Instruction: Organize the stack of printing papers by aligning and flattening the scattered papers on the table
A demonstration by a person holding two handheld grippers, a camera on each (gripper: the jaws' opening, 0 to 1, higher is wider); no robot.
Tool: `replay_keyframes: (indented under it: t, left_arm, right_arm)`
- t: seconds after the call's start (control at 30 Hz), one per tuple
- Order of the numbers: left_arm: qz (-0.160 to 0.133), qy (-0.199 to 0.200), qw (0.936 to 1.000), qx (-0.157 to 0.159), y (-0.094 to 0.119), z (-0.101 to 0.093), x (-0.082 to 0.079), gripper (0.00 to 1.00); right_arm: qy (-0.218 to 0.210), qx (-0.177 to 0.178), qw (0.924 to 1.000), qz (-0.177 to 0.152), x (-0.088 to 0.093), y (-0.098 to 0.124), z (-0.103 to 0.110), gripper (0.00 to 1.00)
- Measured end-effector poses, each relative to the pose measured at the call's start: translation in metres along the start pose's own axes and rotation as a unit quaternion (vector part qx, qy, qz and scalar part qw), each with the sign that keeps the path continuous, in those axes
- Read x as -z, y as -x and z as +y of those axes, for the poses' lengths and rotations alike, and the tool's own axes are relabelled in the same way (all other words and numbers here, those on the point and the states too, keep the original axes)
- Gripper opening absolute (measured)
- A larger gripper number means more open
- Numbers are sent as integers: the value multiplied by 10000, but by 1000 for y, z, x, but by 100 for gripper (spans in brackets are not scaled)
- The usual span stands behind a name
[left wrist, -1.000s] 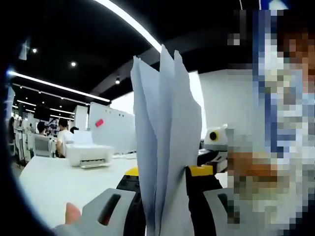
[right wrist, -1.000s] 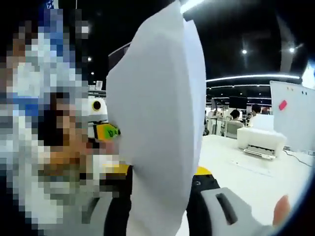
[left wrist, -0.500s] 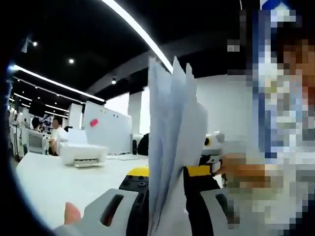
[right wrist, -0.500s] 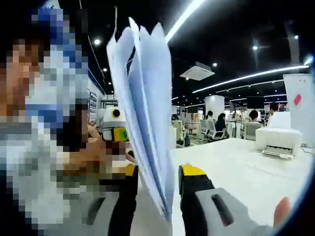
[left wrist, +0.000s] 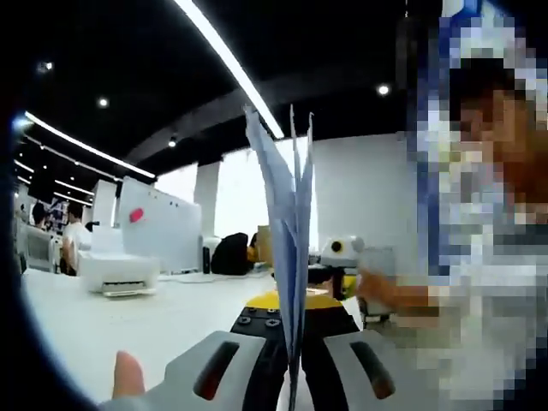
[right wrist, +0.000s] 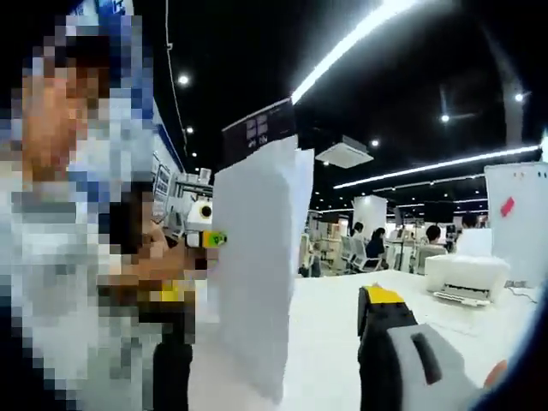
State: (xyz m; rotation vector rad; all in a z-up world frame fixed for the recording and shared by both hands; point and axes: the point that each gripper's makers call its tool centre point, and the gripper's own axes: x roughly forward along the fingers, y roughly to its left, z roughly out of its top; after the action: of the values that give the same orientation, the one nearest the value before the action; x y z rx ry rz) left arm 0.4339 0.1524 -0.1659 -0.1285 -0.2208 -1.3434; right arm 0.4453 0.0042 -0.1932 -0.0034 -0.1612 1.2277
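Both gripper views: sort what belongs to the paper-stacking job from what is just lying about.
Belongs to the job:
- stack of papers, held upright
- left gripper, shut on the papers
- right gripper, jaws apart around the papers
- white table

Just lying about:
- white printer
- whiteboard with a pink note
- people seated in the background

Dim black ceiling, bright light strips (left wrist: 224,58) overhead – they glare and bow with fisheye warp. White table (right wrist: 330,330) evenly lit – papers (left wrist: 289,248) slightly soft.
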Motion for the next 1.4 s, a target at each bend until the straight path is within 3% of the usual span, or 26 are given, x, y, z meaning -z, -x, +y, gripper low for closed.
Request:
replay_keyframes:
  t: [0.03,0.2,0.27,0.33,0.4,0.43,0.5,0.57,0.73,0.8,0.9,1.0,1.03,1.1,1.13,1.27,1.4]
  left_arm:
    - [-52,93,9998,182,1,-3,0,6]
    - [-168,232,9986,437,4,-2,-1,6]
    - [-184,200,9985,482,4,-1,-2,6]
    - [-185,207,9984,486,3,-2,-1,6]
    - [-180,227,9982,522,2,-3,-1,6]
    - [-176,230,9982,525,2,-3,-1,6]
    - [-174,233,9981,536,2,-4,-1,6]
    - [-175,253,9980,550,2,-4,-1,6]
    - [-142,245,9991,321,2,4,-2,8]
    - [28,106,9993,353,4,2,2,7]
    - [271,-116,9992,259,7,4,8,15]
    - [343,-113,9989,281,9,3,11,6]
    - [327,-149,9988,341,9,0,12,6]
    - [295,-221,9983,462,9,-6,13,6]
    - [251,-251,9979,533,9,-8,11,6]
    - [-79,-67,9943,1059,11,-20,1,6]
    - [-213,219,9887,1466,12,-26,1,6]
  right_arm:
    - [-41,-211,9998,-47,2,-3,2,70]
    - [-321,-901,9949,-307,8,-26,15,68]
    - [-258,-1177,9925,-194,15,-36,27,65]
    - [-32,-1417,9899,99,27,-42,40,49]
    - [33,-1582,9867,376,35,-44,48,19]
    - [18,-1551,9872,367,33,-45,47,9]
    - [-32,-1511,9880,313,29,-45,43,9]
    - [-135,-1520,9880,256,24,-44,41,0]
    - [-228,-1550,9872,298,25,-47,46,0]
    - [-43,-1519,9882,211,24,-47,47,0]
    - [152,-1359,9904,219,25,-46,45,0]
    - [298,-1274,9912,218,25,-45,45,0]
    - [570,-1054,9925,224,26,-43,40,8]
    - [1112,-609,9917,235,27,-40,32,33]
    - [1175,-545,9911,302,29,-36,31,38]
    - [1318,-552,9894,269,31,-28,37,40]
    - [1223,-684,9885,561,37,-30,48,48]
